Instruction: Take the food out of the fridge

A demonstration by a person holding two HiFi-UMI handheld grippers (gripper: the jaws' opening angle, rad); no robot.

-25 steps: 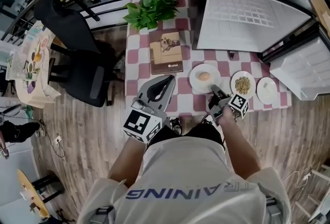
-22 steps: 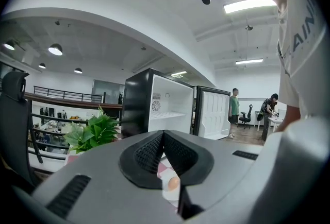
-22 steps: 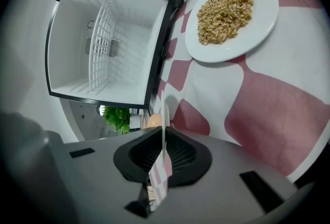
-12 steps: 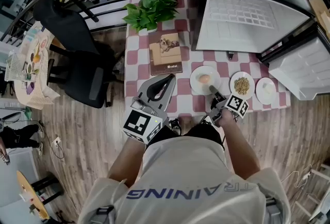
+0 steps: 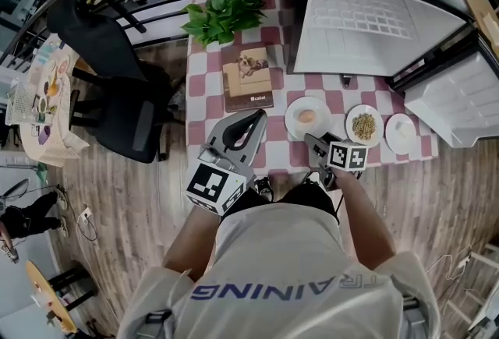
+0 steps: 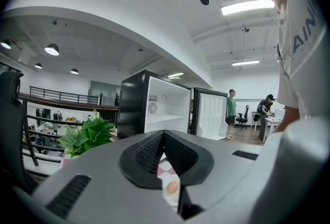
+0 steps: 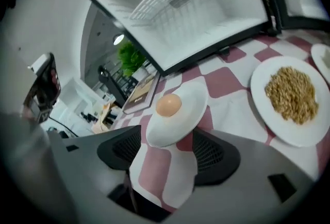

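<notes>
egg plate (image 5: 291, 124) near table (image 5: 201, 88) edge, fridge (image 5: 366, 18) open

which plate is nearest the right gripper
The egg plate, leftmost in the head view, right ahead of the right gripper, whose jaws have just been opening and grip nothing. The grain plate and end plate lie farther right.

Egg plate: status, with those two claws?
Left gripper shut, empty. Right gripper just opened, tips at egg plate, ungripped. Plate on table outside open fridge. Nothing blocking.
</notes>
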